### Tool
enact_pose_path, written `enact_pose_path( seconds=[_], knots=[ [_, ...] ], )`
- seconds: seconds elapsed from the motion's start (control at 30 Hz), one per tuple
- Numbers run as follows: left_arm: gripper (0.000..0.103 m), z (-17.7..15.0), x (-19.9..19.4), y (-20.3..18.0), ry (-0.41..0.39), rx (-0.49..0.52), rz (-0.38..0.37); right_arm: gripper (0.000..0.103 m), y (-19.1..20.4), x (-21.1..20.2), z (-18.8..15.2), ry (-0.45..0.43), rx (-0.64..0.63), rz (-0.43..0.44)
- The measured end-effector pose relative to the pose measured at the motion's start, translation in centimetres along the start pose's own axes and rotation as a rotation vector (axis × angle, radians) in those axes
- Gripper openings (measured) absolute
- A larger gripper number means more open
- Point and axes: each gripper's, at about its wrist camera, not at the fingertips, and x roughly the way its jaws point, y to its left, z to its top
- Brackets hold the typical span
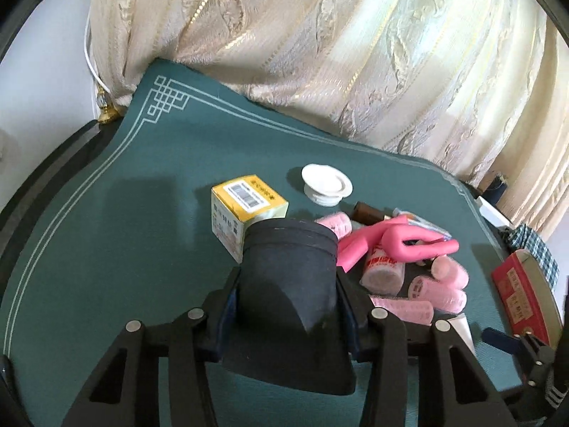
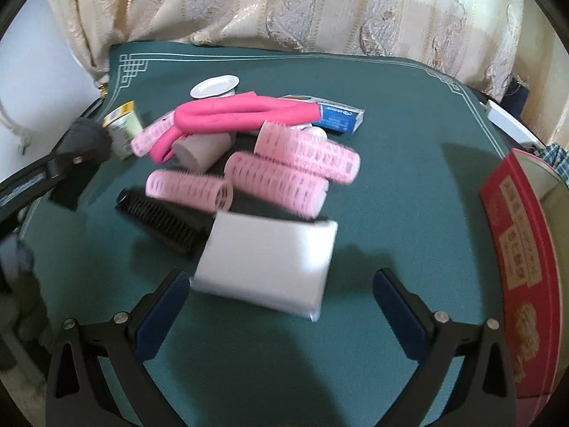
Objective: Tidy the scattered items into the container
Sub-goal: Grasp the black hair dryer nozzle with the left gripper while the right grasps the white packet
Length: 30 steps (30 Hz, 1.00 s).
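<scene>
My left gripper (image 1: 288, 284) is shut on a dark grey pouch-like item (image 1: 290, 277) and holds it above the green mat; it also shows at the left of the right wrist view (image 2: 87, 142). My right gripper (image 2: 281, 306) is open and empty, just in front of a white flat packet (image 2: 265, 267). A pile lies mid-mat: pink hair rollers (image 2: 306, 154), a pink foam bendy roller (image 2: 245, 112), a black comb (image 2: 160, 219), a white lid (image 1: 325, 181), a yellow box (image 1: 245, 206) and a blue box (image 2: 339, 115). The red container (image 2: 515, 242) stands at the right.
The green mat (image 1: 106, 231) covers a dark table with its rim at the left. A cream curtain (image 1: 320, 53) hangs behind. A checked cloth (image 1: 537, 249) lies past the red container.
</scene>
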Motion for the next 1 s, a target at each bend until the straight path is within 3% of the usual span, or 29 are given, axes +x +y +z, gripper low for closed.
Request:
enact_pose_path(
  seconds=[0.1, 0.3, 0.53, 0.73, 0.87, 1.0],
  knots=[
    [0.050, -0.1, -0.2, -0.1, -0.006, -0.006, -0.001, 0.098, 0.4, 1.0, 0.3, 0.006, -0.003, -0.014],
    [0.050, -0.5, -0.1, -1.1, -0.005, 0.027, -0.009, 0.082, -0.2, 0.8, 0.1, -0.032, -0.001, -0.048],
    [0.050, -0.9, -0.2, -1.9, -0.010, 0.063, -0.016, 0.080, -1.2, -0.6, -0.9, -0.078, 0.035, -0.006],
    [0.050, -1.2, -0.3, -2.9, -0.015, 0.084, -0.040, 0.080, -3.3, -4.5, -2.1, -0.149, 0.071, -0.020],
    [0.050, -1.5, -0.8, -3.8, -0.012, 0.084, -0.057, 0.080, -5.9, -7.2, -3.1, -0.203, 0.123, -0.054],
    [0.050, -2.0, -2.2, -7.1, -0.027, 0.123, -0.105, 0.081, -8.7, -10.3, -4.1, -0.285, 0.161, -0.133]
  ],
)
